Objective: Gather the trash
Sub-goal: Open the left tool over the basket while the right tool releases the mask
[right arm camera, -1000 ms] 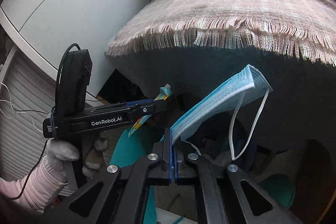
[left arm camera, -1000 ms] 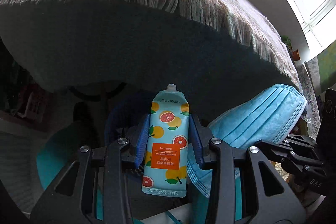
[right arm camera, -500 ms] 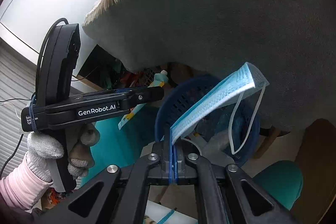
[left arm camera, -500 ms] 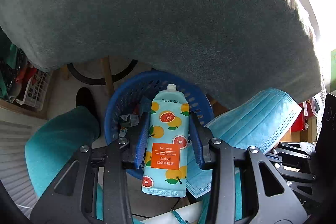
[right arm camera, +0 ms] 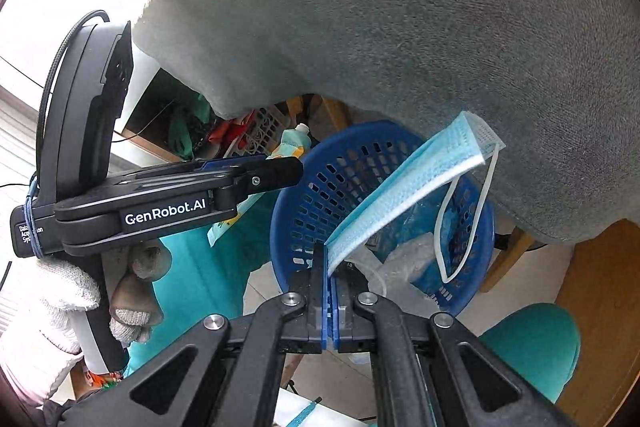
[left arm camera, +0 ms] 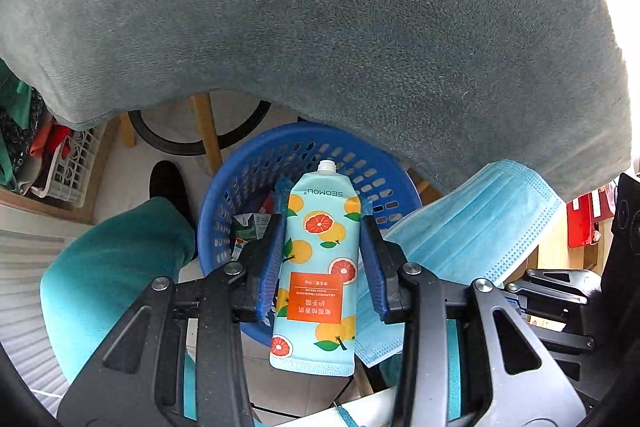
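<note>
My left gripper (left arm camera: 322, 223) is shut on a light-blue hand cream tube (left arm camera: 318, 259) printed with grapefruit, nozzle pointing forward. It hangs over a blue perforated basket (left arm camera: 248, 179) on the floor, which holds some trash. My right gripper (right arm camera: 329, 267) is shut on a blue face mask (right arm camera: 404, 191) that sticks up over the same basket (right arm camera: 316, 171); its white ear loop dangles. The mask also shows in the left wrist view (left arm camera: 472, 227). The left gripper (right arm camera: 280, 167) with the tube shows in the right wrist view, left of the basket.
A grey-teal cloth (left arm camera: 320, 19) hangs over the table edge just above the basket. Wooden table legs (left arm camera: 206, 131) stand behind it. A white crate with clothes (left arm camera: 64, 163) sits at left. My teal trouser legs (left arm camera: 116, 259) are near the basket.
Both grippers have dropped from table-top height to below the table edge and tilted down. The basket has come into view and now sits right beneath the tube and mask.
</note>
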